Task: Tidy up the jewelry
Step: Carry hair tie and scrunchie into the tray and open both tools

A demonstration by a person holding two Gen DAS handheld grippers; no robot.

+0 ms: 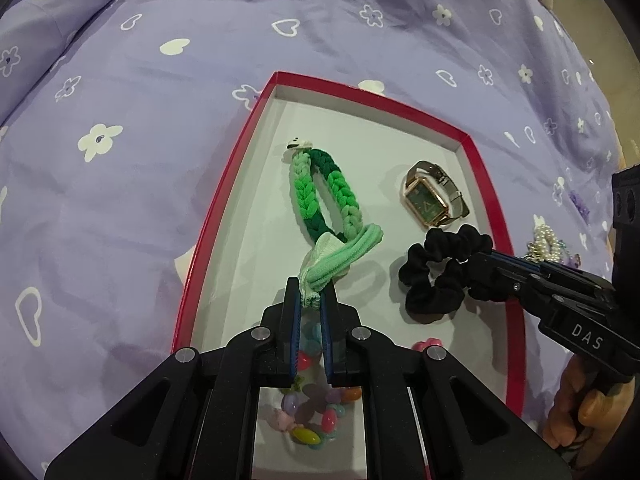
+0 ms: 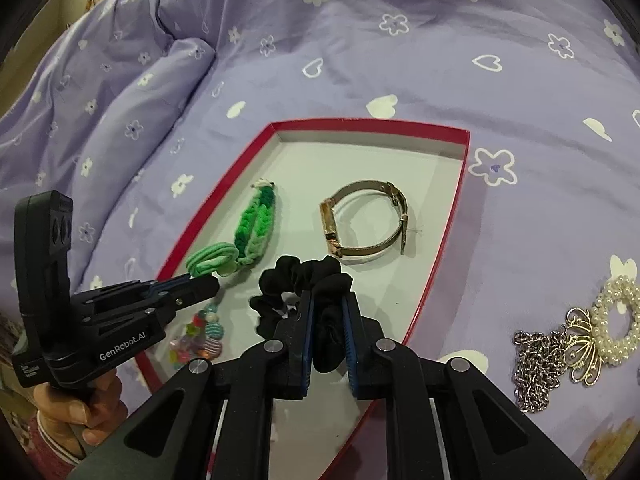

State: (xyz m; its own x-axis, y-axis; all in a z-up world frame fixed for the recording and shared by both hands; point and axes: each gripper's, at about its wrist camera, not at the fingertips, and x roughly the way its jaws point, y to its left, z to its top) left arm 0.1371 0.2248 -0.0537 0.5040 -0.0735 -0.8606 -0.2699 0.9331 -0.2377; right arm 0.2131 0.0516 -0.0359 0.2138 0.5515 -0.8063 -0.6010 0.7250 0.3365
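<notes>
A shallow red-rimmed box (image 1: pixel 224 200) with a pale floor lies on a lilac bedspread (image 1: pixel 120 200) printed with white flowers and hearts. The left gripper (image 1: pixel 311 298) points steeply down over the near part of the box, its jaws drawn narrow and pinching the gathered end of a mint-green hair tie (image 1: pixel 340 256); the tie's free loop trails toward the far side and rests against a braided green bracelet (image 1: pixel 320 192) that lies flat on the box floor, left of centre. To the right of the bracelet, a gold-cased wristwatch (image 1: pixel 428 200) with a green face lies apart from it, closer to the right wall. The right gripper (image 2: pixel 326 312) comes in from the right, its jaws closed on a fold of a black scrunchie (image 2: pixel 296 280), which hangs just near of the watch over the box floor. Under the left gripper, at the near end of the box, sits a cluster of coloured beads (image 1: pixel 316 412). Outside the box on the right, a pearl bracelet (image 2: pixel 616 320), a gold filigree piece (image 2: pixel 580 348) and a silver chain (image 2: pixel 536 368) lie together on the bedspread. A hand (image 2: pixel 80 408) grips the left tool's handle.
</notes>
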